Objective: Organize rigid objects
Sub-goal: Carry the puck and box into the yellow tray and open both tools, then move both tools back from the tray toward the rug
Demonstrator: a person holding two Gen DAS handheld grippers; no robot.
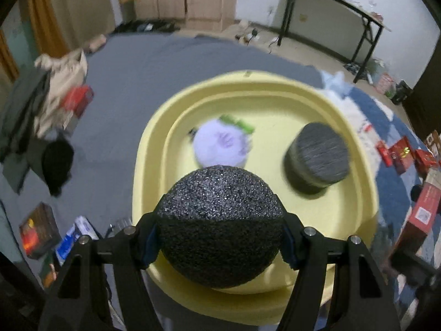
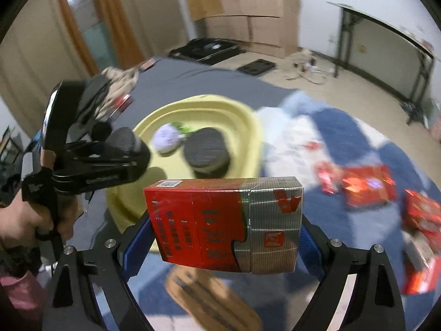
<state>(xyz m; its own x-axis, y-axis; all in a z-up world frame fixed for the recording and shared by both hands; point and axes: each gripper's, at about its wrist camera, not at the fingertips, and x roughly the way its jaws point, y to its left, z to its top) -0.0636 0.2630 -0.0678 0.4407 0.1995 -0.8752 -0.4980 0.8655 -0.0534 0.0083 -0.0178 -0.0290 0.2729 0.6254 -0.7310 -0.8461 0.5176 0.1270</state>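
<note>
1. Left tool (image 1: 220,237), nearest in the left wrist view: its two fingers clamp a black foam ball (image 1: 220,224) at its widest girth, above the near rim of the yellow basin (image 1: 154,138). Risk: a round, compressible body may squirt out of the pads if pressure shifts, and roll off the rim onto the bed.
2. Right tool (image 2: 226,234): its fingers hold a red-and-silver carton (image 2: 224,223) by its two short ends, short of the basin. Risk: the carton may pivot between the pads and slip.
3. Inside the basin: a pale purple ball (image 1: 220,144) and a dark round tin (image 1: 317,157) lie apart. Risk: a dropped ball may strike either and bounce out.
4. Beyond: both tools converge on one basin; collision between them is possible.
5. Farther right: red packets (image 2: 369,184) remain scattered on the blue cloth.
</note>
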